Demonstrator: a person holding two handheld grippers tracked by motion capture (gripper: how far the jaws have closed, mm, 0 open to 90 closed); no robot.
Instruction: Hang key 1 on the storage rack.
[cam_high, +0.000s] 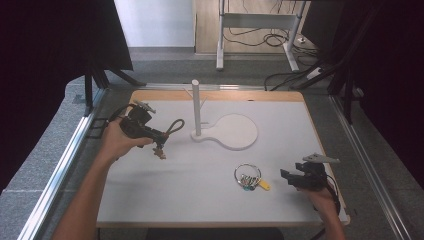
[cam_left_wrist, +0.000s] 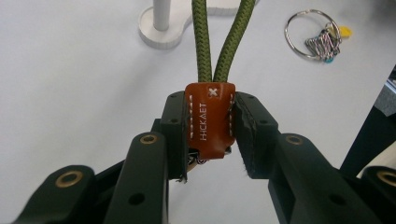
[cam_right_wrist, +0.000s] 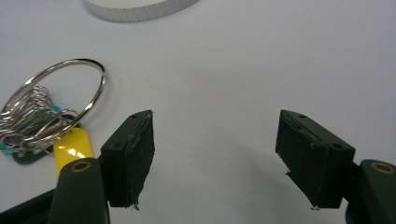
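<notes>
The left tool (cam_left_wrist: 211, 133) clamps the brown leather tab (cam_left_wrist: 210, 122) of a green cord loop (cam_high: 174, 125), likely bound for hanging over the white post (cam_high: 196, 107), while the right tool (cam_right_wrist: 217, 154) rests open beside the key ring (cam_right_wrist: 56, 105).

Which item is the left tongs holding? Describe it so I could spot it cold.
Start at the white post stand on the table. Left of it, the left tongs grip a brown leather tab with an olive cord loop; the metal key ring lies apart.

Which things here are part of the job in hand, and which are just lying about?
In the job:
- left gripper, shut on the brown leather tag
- green cord loop on that tag
- white stand with its post, likely where the loop goes

Lying about:
- key ring with a yellow tag
- right gripper, open, holding nothing
</notes>
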